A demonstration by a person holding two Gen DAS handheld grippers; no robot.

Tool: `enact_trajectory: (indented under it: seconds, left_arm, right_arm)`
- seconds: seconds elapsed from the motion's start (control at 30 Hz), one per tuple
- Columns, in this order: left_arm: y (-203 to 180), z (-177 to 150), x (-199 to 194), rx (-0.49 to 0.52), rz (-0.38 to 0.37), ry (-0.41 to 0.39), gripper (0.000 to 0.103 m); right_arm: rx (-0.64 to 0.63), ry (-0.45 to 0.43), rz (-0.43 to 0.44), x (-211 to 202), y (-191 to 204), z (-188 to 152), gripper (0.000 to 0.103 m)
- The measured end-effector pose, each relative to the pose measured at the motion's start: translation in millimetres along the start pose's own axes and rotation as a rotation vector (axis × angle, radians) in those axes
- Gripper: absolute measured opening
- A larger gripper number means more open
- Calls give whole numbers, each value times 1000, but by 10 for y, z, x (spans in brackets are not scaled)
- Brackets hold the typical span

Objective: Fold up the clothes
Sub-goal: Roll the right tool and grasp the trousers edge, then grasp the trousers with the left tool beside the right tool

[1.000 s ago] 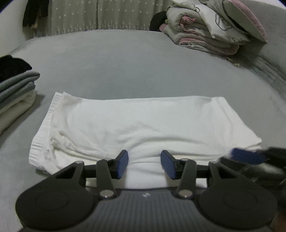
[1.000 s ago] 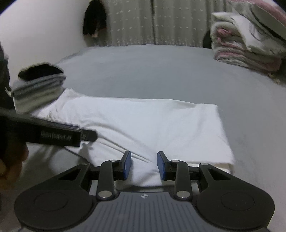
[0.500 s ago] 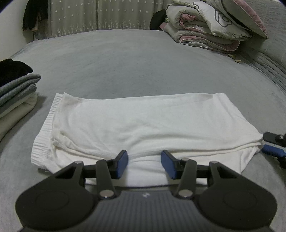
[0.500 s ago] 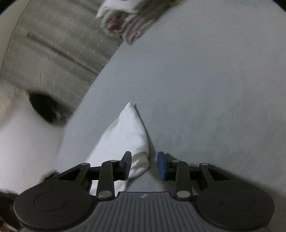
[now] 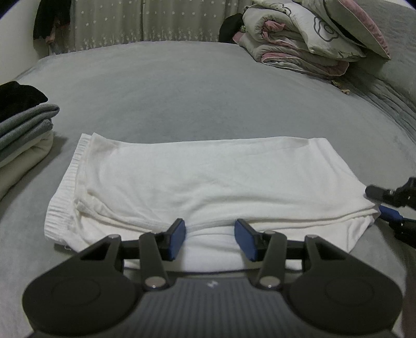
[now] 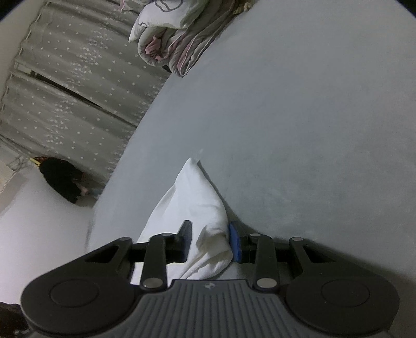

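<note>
Nearest the left wrist camera, the left gripper (image 5: 209, 240) hovers over the near edge of the white garment (image 5: 208, 182) with its jaws apart and nothing pinched; the cloth's layered near edge lies under and between the blue pads without either pad pressing on it. The garment itself lies spread on the grey bed (image 5: 182, 91), already doubled over into a long flat band, with a ribbed hem showing at its left end and stacked layers visible along the near edge. At its right end the right gripper (image 6: 209, 240) has rolled onto its side and its jaws have just been closing, with the corner of the garment between them; in the right wrist view the far pad touches the bunched cloth while a small gap shows at the other pad, so the grip looks nearly made rather than firm. My reading is that the lengthwise fold is done and the crosswise fold, bringing the right end over toward the hem, is about to begin. Further off on the left, a stack of folded clothes (image 5: 23, 135) in grey, cream and black suggests earlier pieces are finished, and this one would join it. At the far end of the bed sits a rolled quilt and pillow (image 5: 306, 44), and behind that hangs a star-patterned curtain (image 5: 143, 23).
</note>
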State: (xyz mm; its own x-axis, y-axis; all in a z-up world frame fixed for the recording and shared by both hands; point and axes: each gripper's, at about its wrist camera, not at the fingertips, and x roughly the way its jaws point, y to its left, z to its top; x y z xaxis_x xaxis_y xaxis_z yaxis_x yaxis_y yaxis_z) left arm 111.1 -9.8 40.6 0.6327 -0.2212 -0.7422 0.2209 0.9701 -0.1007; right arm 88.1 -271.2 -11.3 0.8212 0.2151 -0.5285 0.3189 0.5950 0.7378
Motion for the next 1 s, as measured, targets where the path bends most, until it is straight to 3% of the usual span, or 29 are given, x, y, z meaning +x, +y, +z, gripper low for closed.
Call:
enact_trajectory:
  seconds: [0.03,0.23,0.4,0.53,0.77,1.0]
  left_arm:
    - [3,2,-2,-3,-2,0,45]
    - [210,77,-90,-75,-95,21,49]
    - [713,200,-289,-249,-125,-27,51]
    - [1139,222,-313,-412,-135,-27,50]
    - [1499,237,-357,-549,-165,-68,51]
    - [1641,251,-353,-611,-186,-88,51]
  right_arm:
    - [-16,-9,-20,-9,29,-16,14]
    - [-174,-99,-66,-104,374,-88,12]
    - [-421,-197,-105,-206,838,-315,11]
    - [-582,-242,-80,-202,1237,-591,11]
    - [-787,-209,49,79,1900,-1293,11]
    - [-868,-134,128,404,2198,-1920,11]
